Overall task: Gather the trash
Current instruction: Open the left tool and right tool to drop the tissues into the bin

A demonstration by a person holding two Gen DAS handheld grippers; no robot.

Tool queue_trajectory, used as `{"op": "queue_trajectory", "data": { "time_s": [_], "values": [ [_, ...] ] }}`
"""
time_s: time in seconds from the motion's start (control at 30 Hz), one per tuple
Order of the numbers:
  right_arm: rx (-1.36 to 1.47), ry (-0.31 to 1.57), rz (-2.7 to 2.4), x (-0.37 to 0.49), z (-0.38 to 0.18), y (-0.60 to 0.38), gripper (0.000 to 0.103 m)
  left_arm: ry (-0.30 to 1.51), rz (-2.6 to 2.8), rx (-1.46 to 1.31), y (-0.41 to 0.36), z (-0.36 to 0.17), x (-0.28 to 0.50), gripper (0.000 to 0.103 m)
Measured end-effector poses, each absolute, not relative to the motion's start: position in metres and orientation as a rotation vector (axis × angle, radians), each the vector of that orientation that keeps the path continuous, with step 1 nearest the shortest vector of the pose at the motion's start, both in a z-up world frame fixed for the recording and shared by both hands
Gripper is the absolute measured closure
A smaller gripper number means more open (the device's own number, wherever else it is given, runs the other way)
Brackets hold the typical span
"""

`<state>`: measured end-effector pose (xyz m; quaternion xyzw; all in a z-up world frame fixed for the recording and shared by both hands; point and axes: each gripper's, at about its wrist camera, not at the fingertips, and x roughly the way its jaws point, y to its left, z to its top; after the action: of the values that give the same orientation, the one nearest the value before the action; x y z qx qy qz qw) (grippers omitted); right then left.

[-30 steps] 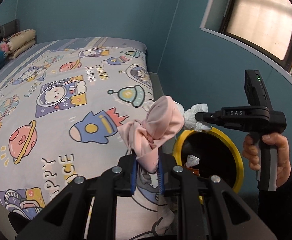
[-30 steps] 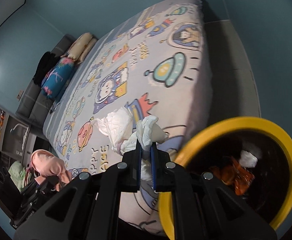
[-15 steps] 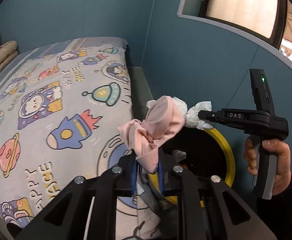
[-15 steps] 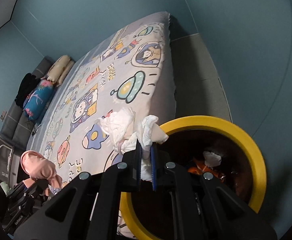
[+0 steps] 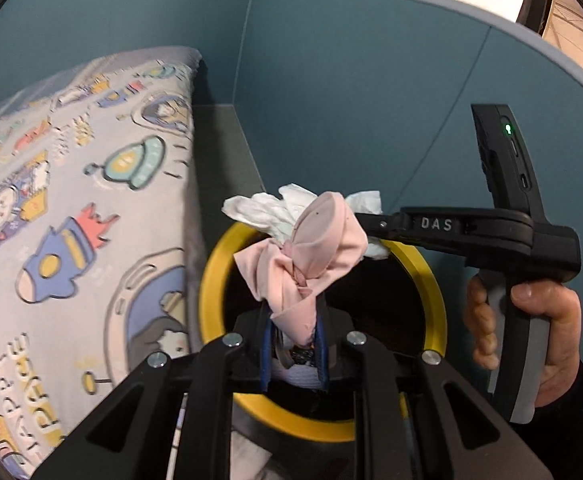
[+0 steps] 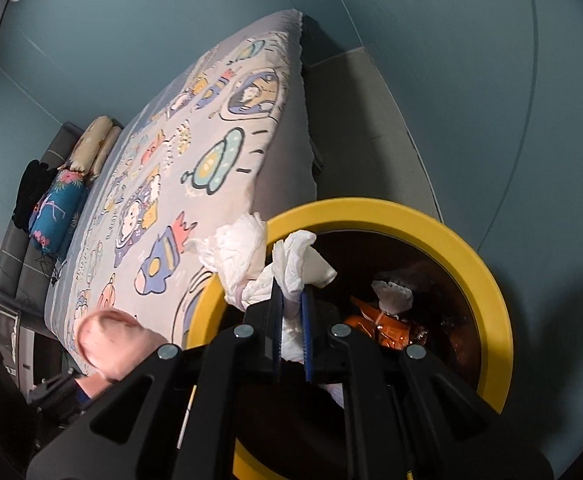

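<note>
Left gripper (image 5: 293, 354): clamps crumpled pink cloth (image 5: 311, 256) above yellow-rimmed round bin (image 5: 211, 280) | Right gripper (image 6: 291, 338): pinches white tissue wad (image 6: 291, 268) over bin; only this view shows orange wrapper (image 6: 383, 326) inside | Right hand (image 5: 531, 332): handle upright

The bin (image 6: 491, 280) stands right of the bed (image 6: 211, 152), wrappers (image 6: 383, 320) inside.

the left tool (image 5: 293, 354) points forward and down, its blue-padded fingers (image 5: 266, 358) drawn close together and clamped. the right tool (image 6: 291, 334) sits just to its right at about the same height, its fingers (image 6: 278, 320) likewise pressed nearly together and gripping; from the left wrist view it reaches in from the right side (image 5: 365, 226). the person's right hand (image 5: 531, 332) wraps the upright grey-and-black handle, thumb on top, fingers curled around the front.
</note>
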<state>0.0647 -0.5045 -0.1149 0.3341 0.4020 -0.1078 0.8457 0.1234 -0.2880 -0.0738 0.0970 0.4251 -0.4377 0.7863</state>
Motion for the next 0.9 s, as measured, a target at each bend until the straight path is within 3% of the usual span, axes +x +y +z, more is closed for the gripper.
{"op": "queue_trajectory", "data": {
  "time_s": [0.33, 0.4, 0.5, 0.57, 0.63, 0.9],
  "values": [
    [0.773, 0.854, -0.262, 0.061, -0.130, -0.522, 0.095, 1.000, -0.952, 0.185, -0.298, -0.097, 0.129, 0.085],
    [0.775, 0.851, -0.260, 0.060, -0.129, -0.522, 0.095, 0.987, -0.943, 0.181, -0.295, -0.095, 0.129, 0.073],
    [0.778, 0.855, -0.257, 0.060, -0.129, -0.522, 0.094, 0.987, -0.928, 0.155, -0.289, -0.093, 0.132, 0.065],
    [0.778, 0.858, -0.263, 0.060, -0.130, -0.522, 0.086, 0.990, -0.919, 0.129, -0.282, -0.090, 0.135, 0.055],
    [0.788, 0.851, -0.261, 0.059, -0.130, -0.523, 0.060, 0.976, -0.899, 0.102, -0.272, -0.086, 0.139, 0.050],
    [0.745, 0.834, -0.269, 0.063, -0.119, -0.513, 0.058, 0.895, -0.792, 0.029, -0.221, -0.068, 0.153, 0.032]
  ]
}}
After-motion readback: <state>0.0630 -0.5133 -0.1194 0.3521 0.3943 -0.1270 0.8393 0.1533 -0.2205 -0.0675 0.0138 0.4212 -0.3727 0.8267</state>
